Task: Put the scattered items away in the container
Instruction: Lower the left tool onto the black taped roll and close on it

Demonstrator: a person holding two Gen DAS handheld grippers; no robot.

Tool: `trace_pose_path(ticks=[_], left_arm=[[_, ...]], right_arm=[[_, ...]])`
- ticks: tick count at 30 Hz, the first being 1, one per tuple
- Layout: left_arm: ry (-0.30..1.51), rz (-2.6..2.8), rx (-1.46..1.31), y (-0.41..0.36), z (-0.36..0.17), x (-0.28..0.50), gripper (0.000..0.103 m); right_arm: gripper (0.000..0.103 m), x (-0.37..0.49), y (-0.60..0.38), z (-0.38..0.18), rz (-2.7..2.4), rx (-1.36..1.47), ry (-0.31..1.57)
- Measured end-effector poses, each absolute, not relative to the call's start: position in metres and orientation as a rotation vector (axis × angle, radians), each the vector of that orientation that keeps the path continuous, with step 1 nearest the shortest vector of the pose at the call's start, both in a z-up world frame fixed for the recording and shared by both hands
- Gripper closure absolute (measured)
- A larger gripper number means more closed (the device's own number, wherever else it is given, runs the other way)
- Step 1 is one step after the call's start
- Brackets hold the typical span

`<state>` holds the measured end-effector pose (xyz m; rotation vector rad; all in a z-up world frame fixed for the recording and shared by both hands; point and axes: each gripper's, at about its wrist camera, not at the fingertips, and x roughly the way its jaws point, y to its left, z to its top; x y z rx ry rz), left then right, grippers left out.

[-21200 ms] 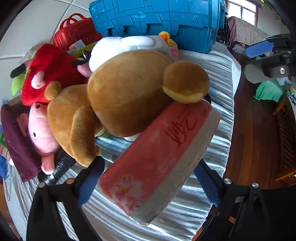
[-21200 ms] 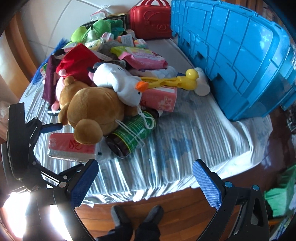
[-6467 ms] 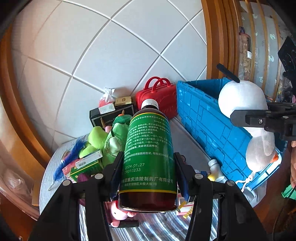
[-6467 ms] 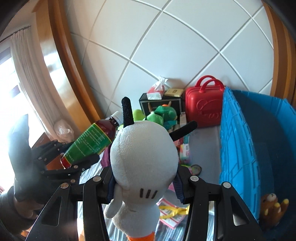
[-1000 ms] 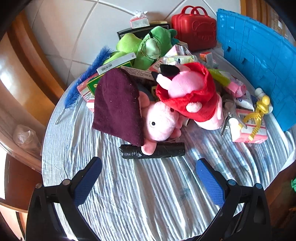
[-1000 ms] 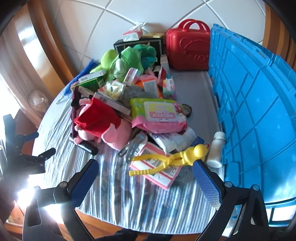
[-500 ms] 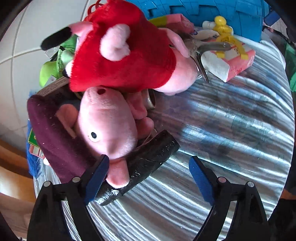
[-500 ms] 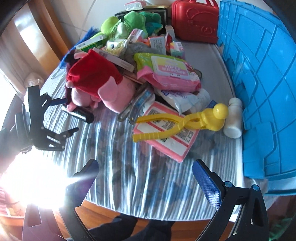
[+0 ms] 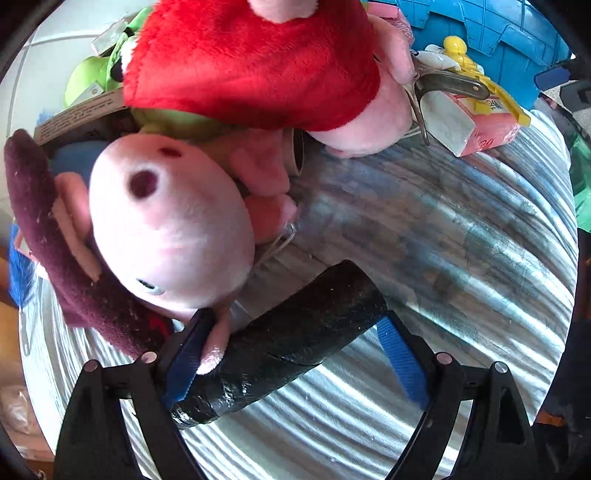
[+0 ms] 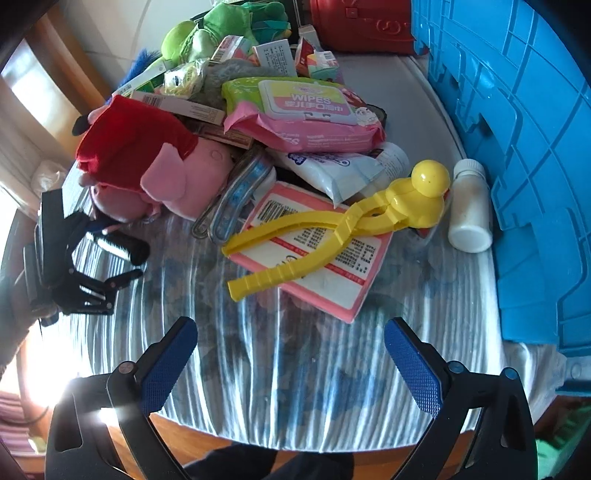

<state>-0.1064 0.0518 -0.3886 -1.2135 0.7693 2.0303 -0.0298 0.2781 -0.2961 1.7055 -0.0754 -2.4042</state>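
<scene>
My left gripper (image 9: 291, 354) is open, its jaws on either side of a black roll (image 9: 284, 350) that lies on the striped cloth; the left pad also touches a pink pig plush (image 9: 166, 229) in a purple dress. A second pig plush in red (image 9: 251, 55) lies behind. My right gripper (image 10: 291, 365) is open and empty above the table's front edge, in front of a yellow clamp toy (image 10: 343, 225) that rests on a pink tissue pack (image 10: 325, 269). The blue crate (image 10: 524, 129) stands at the right. The left gripper (image 10: 99, 266) shows at the far left.
A white bottle (image 10: 469, 210) lies against the crate. A wipes pack (image 10: 303, 114), a white pouch (image 10: 332, 170), metal tongs (image 10: 236, 199), boxes, green plush toys (image 10: 221, 29) and a red case (image 10: 362, 22) pile up behind. The table edge runs along the front.
My left gripper has moved in low so the black roll now sits between its jaws. My right gripper has dropped closer to the yellow clamp toy and tissue pack.
</scene>
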Motion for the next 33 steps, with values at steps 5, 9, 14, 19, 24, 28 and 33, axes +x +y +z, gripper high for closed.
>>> trace_pose_path(ticks=[5,9,14,19,24,28,33], left_arm=[[0.750,2.103,-1.245,0.037,-0.382,-0.077,0.016],[0.731,2.154,-1.270,0.027,-0.374,-0.068,0.026],[0.646,2.198,-1.284,0.015,-0.360,-0.069,0.052],[0.622,2.176,-1.292,0.008,-0.351,-0.066,0.055],[0.625,2.162,-1.264,0.002,-0.339,-0.055,0.051],[0.613,2.159,-1.261,-0.010,-0.330,-0.048,0.040],[0.628,2.180,-1.347,-0.064,-0.375,-0.029,0.040]], right_arm=[[0.000,-0.042,0.269,-0.293,-2.395,1.676,-0.070],[0.000,-0.051,0.262,-0.297,-2.392,1.667,-0.069],[0.000,-0.067,0.252,-0.298,-2.393,1.654,-0.059],[0.000,-0.081,0.239,-0.297,-2.388,1.635,-0.054],[0.000,-0.087,0.226,-0.301,-2.362,1.633,-0.035],[0.000,-0.087,0.220,-0.304,-2.345,1.639,-0.024],[0.000,-0.088,0.216,-0.308,-2.341,1.648,-0.009]])
